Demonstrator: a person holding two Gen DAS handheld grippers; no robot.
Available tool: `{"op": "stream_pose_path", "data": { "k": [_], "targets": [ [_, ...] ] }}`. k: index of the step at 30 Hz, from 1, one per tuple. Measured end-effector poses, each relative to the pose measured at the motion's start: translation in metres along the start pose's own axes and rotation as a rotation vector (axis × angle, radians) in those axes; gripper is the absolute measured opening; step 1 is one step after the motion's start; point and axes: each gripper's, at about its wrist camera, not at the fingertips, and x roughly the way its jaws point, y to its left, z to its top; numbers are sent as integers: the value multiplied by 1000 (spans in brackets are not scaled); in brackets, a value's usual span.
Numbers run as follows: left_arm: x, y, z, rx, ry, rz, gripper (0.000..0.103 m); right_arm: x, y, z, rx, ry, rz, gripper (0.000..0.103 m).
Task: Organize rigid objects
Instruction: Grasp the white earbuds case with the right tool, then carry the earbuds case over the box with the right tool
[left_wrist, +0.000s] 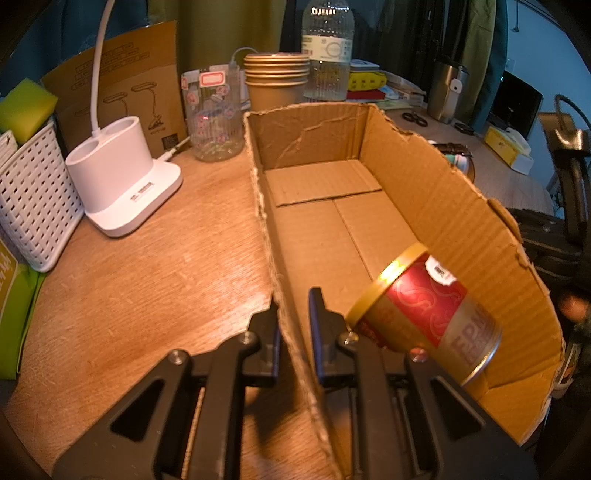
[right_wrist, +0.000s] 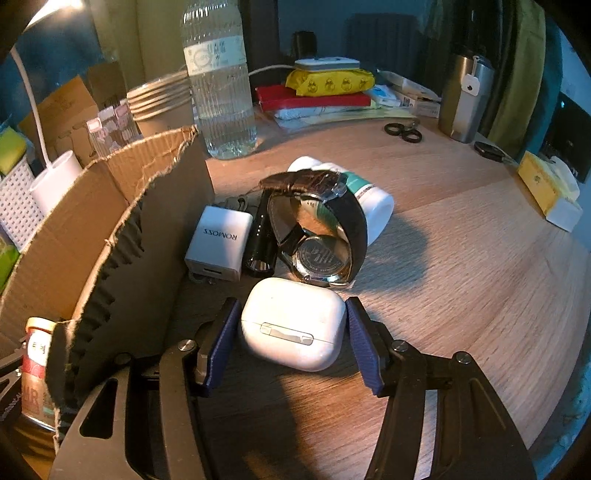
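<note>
Cardboard is what our left tongs (left_wrist: 293, 325) are pinched on: they clamp the near left wall of the open box (left_wrist: 461, 221), steadying it on the bench (left_wrist: 166, 258). Inside the box, at about 4 o'clock in the left wrist view, a red and gold can (left_wrist: 424, 314) lies tilted against the right wall; the rest of the floor is bare.

Moving right, past the outer box wall, our right tongs (right_wrist: 290, 341) stand apart around a white earbud case (right_wrist: 293, 323), one pad on each side, with small gaps visible, so we judge it not yet gripped. Beyond it, toward 12 o'clock, sit a white charger (right_wrist: 218, 243), a dark flashlight (right_wrist: 260, 240), a wristwatch (right_wrist: 317, 229) and a white tube (right_wrist: 373, 206), all close together.

We judge the main risk to be the smooth, rounded case squirting forward out of the closing pads and knocking the watch. Lifting it over the ragged wall could also snag if the box shifts.
</note>
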Motion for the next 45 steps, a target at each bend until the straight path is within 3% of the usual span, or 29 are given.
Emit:
{"op": "stream_pose_path", "data": {
  "k": [27, 45],
  "targets": [
    [0, 0, 0, 0, 0, 0, 14, -66, 10, 0, -42, -181, -4, 60],
    [0, 0, 0, 0, 0, 0, 14, -105, 40, 0, -90, -259, 70, 60]
  ]
}}
